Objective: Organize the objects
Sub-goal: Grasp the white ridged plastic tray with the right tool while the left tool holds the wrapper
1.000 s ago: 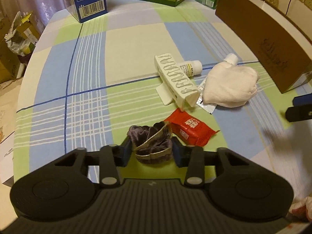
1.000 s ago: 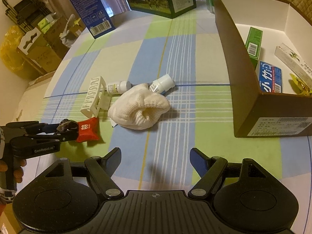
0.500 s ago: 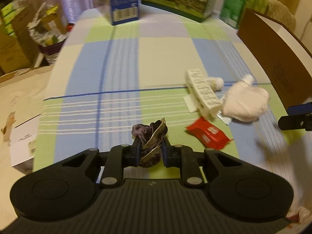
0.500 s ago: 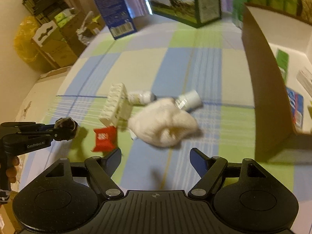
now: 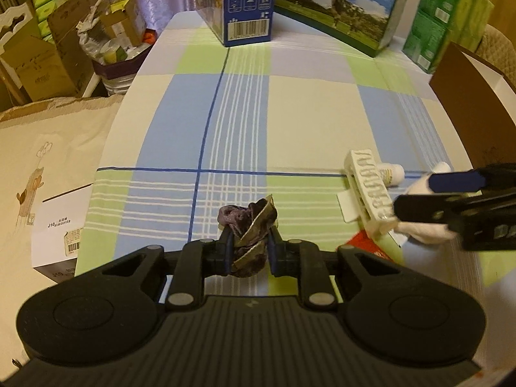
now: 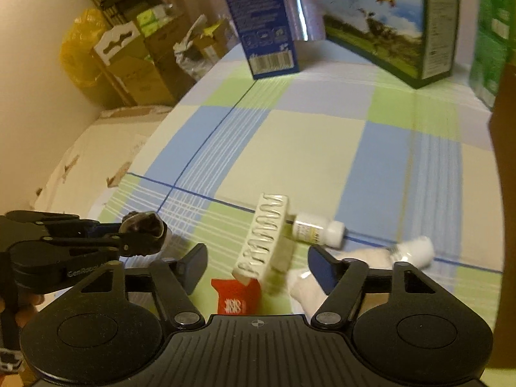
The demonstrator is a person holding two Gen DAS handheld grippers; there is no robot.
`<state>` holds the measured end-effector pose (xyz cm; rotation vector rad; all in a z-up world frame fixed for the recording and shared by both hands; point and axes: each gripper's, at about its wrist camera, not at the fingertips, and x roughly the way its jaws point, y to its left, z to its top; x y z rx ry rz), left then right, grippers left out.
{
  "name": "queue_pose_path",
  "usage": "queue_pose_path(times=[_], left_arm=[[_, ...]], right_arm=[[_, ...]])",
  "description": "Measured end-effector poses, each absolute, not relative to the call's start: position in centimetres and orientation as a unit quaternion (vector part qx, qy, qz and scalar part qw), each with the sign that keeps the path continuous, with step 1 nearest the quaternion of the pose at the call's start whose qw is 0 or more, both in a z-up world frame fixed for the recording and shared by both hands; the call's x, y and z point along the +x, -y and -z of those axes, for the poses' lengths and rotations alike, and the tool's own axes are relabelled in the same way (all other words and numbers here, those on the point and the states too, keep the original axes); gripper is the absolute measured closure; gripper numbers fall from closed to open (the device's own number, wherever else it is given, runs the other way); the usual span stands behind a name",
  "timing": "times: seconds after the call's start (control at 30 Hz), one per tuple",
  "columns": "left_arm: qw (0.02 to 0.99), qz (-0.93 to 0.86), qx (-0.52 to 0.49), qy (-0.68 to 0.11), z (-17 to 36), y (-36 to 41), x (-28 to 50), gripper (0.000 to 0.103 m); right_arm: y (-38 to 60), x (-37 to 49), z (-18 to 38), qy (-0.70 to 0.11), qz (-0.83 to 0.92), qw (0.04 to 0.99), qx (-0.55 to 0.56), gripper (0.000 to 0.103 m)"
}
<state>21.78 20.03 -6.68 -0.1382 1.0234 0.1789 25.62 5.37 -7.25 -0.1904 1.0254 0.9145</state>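
Purple crumpled scrunchie (image 5: 247, 235) sits clenched in the left gripper (image 5: 248, 253) jaws, lifted above the checked counter (image 5: 300, 109). Right gripper (image 6: 254, 262) hovers with jaws spread wide over the white slotted rack (image 6: 266, 237), red packet (image 6: 237, 295) just below it, white cloth (image 6: 306, 288) and small bottle (image 6: 317, 229) beside.

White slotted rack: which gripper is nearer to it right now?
Right. The right gripper is open with the white slotted rack between its fingers. The left gripper is off to the rack's left, shut on the scrunchie.
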Motion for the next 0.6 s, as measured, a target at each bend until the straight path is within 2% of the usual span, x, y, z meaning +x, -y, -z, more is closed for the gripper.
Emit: queue_pose_path(times=[0.13, 0.47, 0.6], left_arm=[[0.864, -0.092, -0.071, -0.49, 6.9, -20.6, 22.5, 0.086], [0.859, -0.1, -0.079, -0.496, 7.6, -21.6, 23.6, 0.086], [0.857, -0.1, -0.08, -0.498, 7.8, -21.7, 23.8, 0.086]], right_arm=[[-7.1, 26.2, 8.8, -0.487, -0.413, 0.763, -0.101, 0.048], [-9.0, 27.3, 10.9, -0.506, -0.403, 0.752, -0.125, 0.057], [-9.5, 27.4, 11.6, -0.509, -0.4, 0.75, -0.136, 0.07]])
